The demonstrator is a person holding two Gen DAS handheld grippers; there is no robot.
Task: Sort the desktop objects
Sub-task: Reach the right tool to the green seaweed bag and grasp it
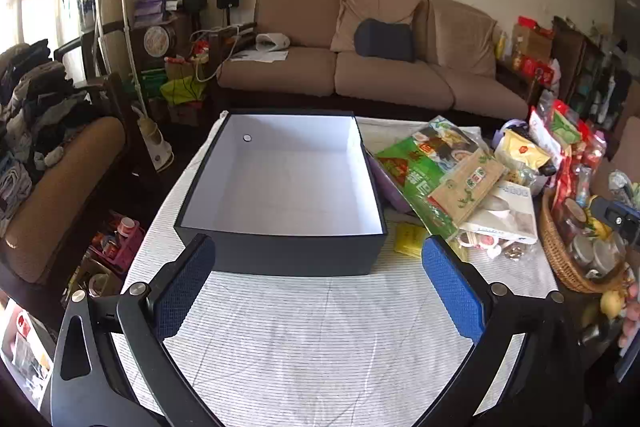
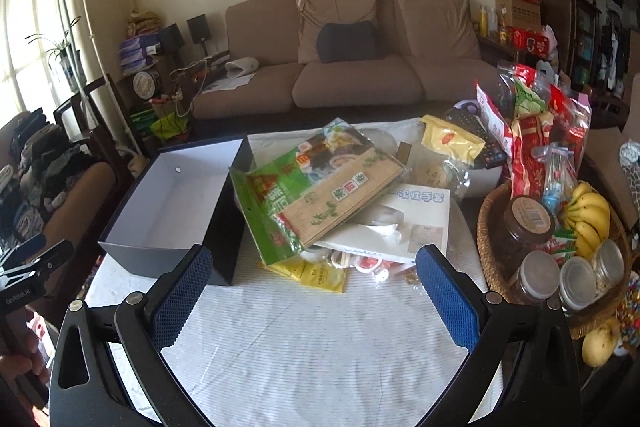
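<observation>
A table draped in a thin-striped white cloth (image 1: 320, 327), slightly wrinkled, fills the lower half of both wrist views.

The left gripper (image 1: 318, 281) hovers over bare cloth with its two fingers spread wide apart, holding nothing. Each finger carries a blue pad with a fine dimpled, rubbery texture on a black rigid frame. Straight ahead at 12 o'clock sits a rectangular box (image 1: 280, 251), dark navy outside, smooth white inside, open-topped and empty, with a small round metal disc on its far inner wall.

The right gripper (image 2: 314, 285) is likewise spread open and empty above the cloth, with the same blue textured pads. From it, the box (image 2: 224, 247) lies at 10 o'clock.

At 12 o'clock from the right gripper is a loose pile of desktop objects: a glossy green plastic packet (image 2: 276, 195) with a ribbed bamboo mat (image 2: 344, 199) inside, leaning on a flat white carton (image 2: 416, 223). A crinkled yellow sachet (image 2: 320, 275) lies flat on the cloth just in front of the pile.

At 2 o'clock stands a round woven wicker basket (image 2: 488, 251) holding a dark glass jar (image 2: 524, 227), three clear jars with pale lids, and a curved bunch of bananas (image 2: 588, 219). Shiny red snack bags (image 2: 528, 155) stand upright behind it.
</observation>
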